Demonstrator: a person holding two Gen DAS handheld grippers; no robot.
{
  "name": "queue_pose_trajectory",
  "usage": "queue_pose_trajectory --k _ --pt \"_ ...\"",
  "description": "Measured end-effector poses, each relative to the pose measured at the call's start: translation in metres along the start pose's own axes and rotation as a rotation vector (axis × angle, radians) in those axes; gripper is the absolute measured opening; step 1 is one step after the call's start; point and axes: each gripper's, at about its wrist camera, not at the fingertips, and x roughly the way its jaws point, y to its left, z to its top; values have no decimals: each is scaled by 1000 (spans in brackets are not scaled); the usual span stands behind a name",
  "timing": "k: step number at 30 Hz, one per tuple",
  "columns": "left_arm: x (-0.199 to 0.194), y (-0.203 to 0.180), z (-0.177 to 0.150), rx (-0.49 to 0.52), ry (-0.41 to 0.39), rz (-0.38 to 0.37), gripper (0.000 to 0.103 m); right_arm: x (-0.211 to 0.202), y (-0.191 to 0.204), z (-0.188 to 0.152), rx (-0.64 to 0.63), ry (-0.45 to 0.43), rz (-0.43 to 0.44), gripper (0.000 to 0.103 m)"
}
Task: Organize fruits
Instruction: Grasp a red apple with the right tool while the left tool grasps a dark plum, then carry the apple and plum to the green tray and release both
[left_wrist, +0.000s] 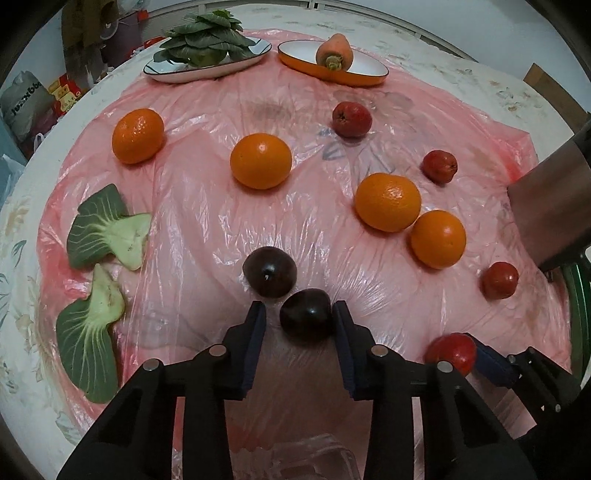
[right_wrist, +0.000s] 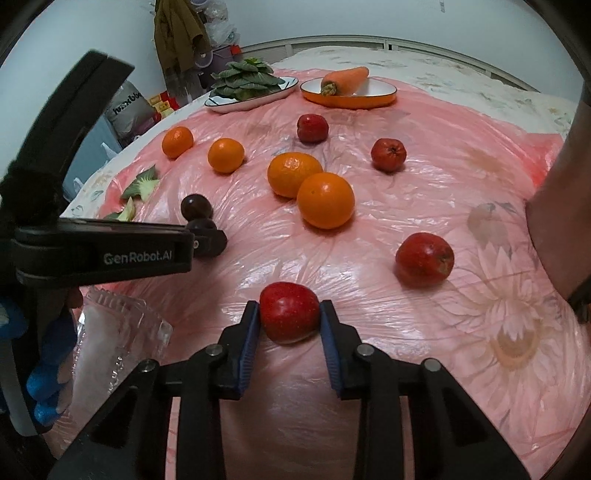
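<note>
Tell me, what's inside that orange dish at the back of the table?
A single carrot lies in the orange dish, leafy end toward the camera. The white floor of the dish shows beside it; the part under the carrot is covered.

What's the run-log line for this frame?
left gripper: fingers around dark plum, left gap | right gripper: shut on red apple | both fruits on pink sheet
</note>
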Motion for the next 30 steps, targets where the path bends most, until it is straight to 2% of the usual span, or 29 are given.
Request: queue_pose_trajectory --k 3,8,13,17,23,30 --pt "-1 2 -1 -4 -10 1 23 0 -9 -1 50 -13 47 12" --pt "-7 8 -5 -33 -42 -43 22 -3 -24 -1 141 -47 141 11" --pt "-18 14 -6 -63 -68 -101 22 -9 -30 -2 193 -63 189 11" --pt "-26 15 -5 -72 -78 -130 22 -18 -28 -4 198 -70 190 11" --pt "-41 10 -10 -56 -93 -131 22 -41 -28 -7 196 -99 187 11" --pt "-69 -3 -24 -18 -115 -150 22 -80 -43 -27 225 -140 155 11"
